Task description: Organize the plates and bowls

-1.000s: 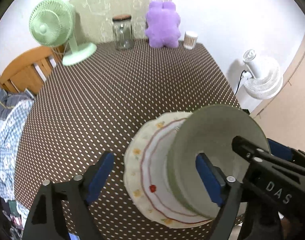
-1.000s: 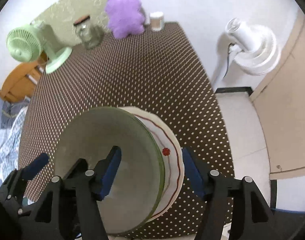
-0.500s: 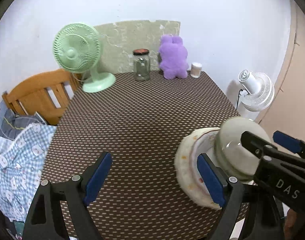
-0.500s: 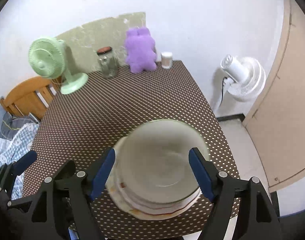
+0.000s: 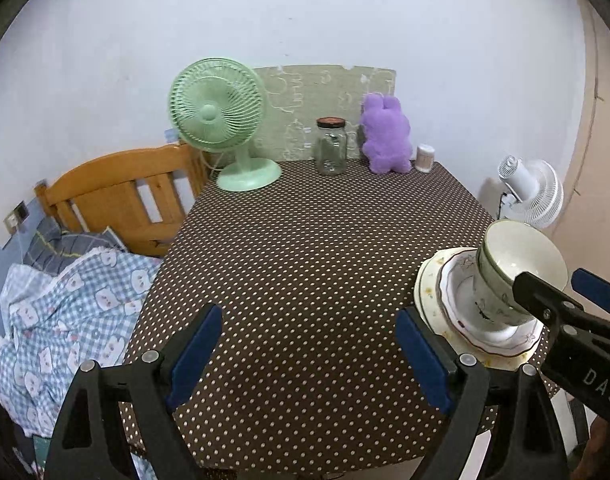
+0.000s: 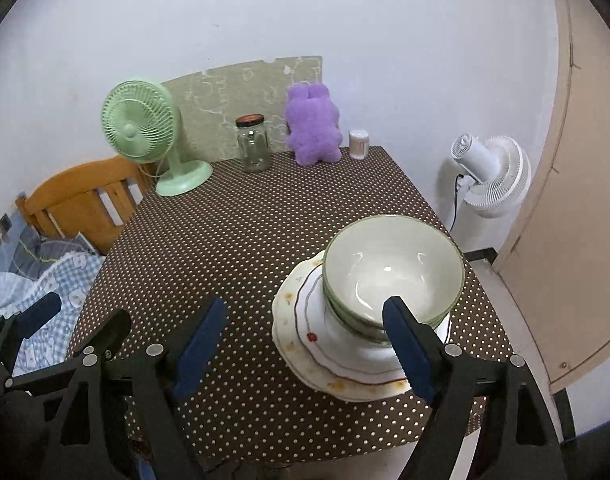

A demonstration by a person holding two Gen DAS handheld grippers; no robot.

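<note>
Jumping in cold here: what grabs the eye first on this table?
The stack near the table's front right edge: nested bowls sitting on plates, alone on the dotted tablecloth. Along the back wall stand a green fan, a glass jar and a purple plush toy. Both grippers, left and right, hold nothing; their jaws are opening.

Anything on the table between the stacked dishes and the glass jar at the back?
No. Between the stacked dishes and the glass jar there is only bare dotted tablecloth, clearest in the right wrist view.
</note>
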